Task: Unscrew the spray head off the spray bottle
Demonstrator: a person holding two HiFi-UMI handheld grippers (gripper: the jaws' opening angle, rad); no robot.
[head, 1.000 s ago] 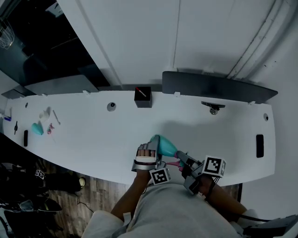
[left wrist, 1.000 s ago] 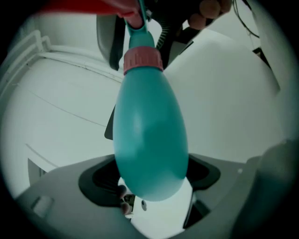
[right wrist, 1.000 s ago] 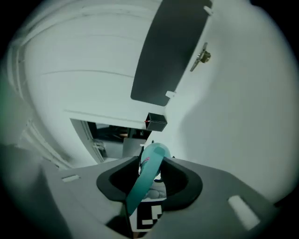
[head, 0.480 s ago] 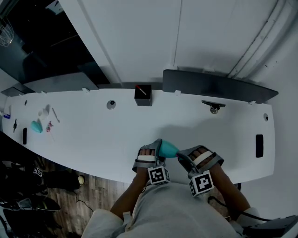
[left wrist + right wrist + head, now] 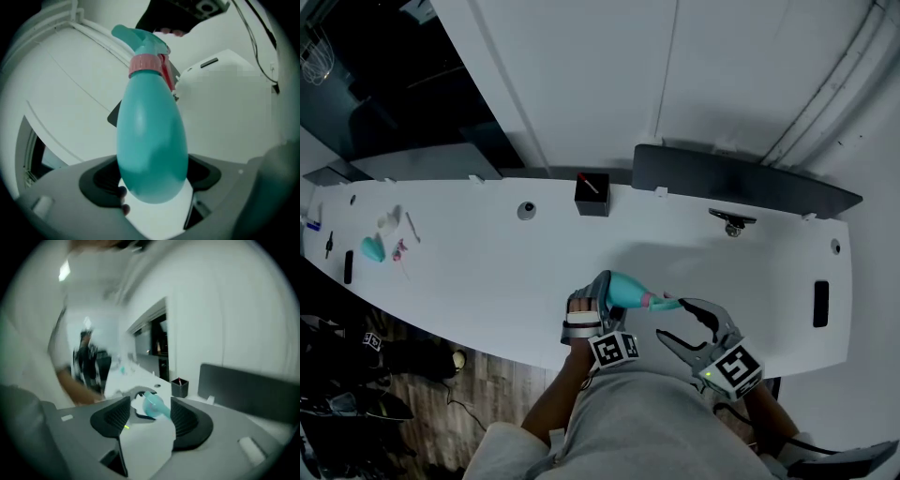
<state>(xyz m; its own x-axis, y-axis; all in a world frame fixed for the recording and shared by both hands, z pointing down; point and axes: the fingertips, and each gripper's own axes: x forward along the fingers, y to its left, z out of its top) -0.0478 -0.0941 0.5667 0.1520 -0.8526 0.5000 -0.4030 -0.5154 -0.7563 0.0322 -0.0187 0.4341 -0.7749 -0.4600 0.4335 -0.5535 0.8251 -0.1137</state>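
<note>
Bottle grip: we have the spray bottle (image 5: pixel 626 290) clamped by its fat base in the left hand-held gripper (image 5: pixel 602 292), above the counter (image 5: pixel 487 272) near its front edge. The spray head (image 5: pixel 664 302) points right, free to twist. The right hand-held gripper (image 5: pixel 669 319) has just been opening; it's wide now and empty, with the head just off its tips.

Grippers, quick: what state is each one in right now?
Left gripper: closed on the spray bottle, holding its body.
Right gripper: open, its jaws have just been opening, nothing between them.
</note>
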